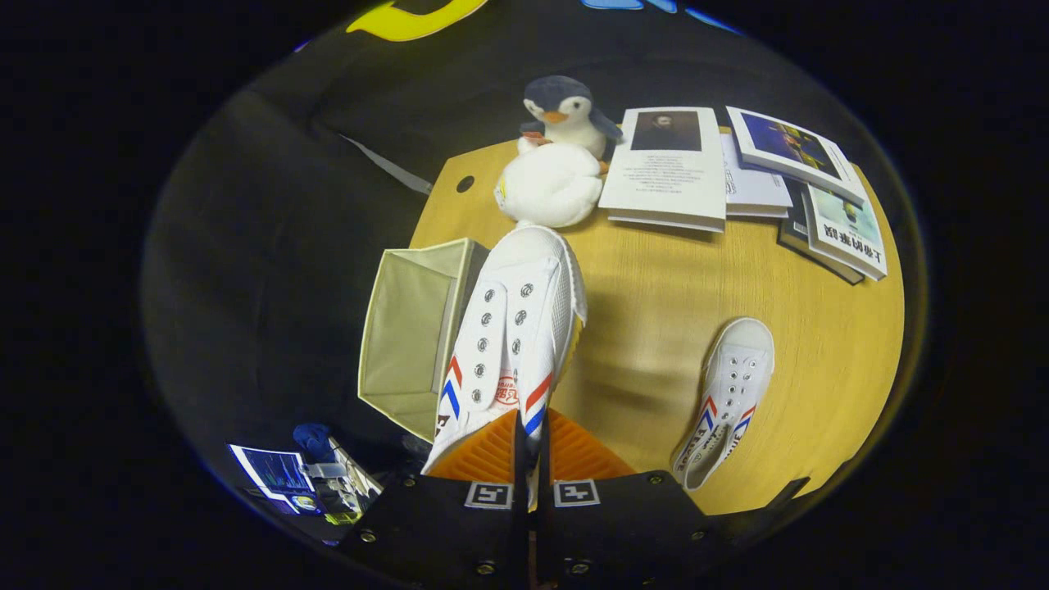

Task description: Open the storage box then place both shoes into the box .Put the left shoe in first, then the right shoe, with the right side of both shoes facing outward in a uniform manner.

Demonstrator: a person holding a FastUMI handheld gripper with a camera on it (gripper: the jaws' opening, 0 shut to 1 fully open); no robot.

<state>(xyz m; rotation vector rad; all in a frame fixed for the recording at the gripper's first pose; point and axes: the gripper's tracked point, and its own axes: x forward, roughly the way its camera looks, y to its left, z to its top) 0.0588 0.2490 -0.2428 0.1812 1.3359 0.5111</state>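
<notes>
Above wooden table (656,328), tongs (531,447) gripping shoe (512,328)

Held shoe (512,328) right of, perhaps over, box (410,328).

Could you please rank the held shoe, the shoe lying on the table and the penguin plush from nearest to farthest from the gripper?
1. Held shoe, pinched between the gripper fingers.
2. Shoe on the table, off to the right.
3. Penguin plush, beyond the held shoe.
</notes>
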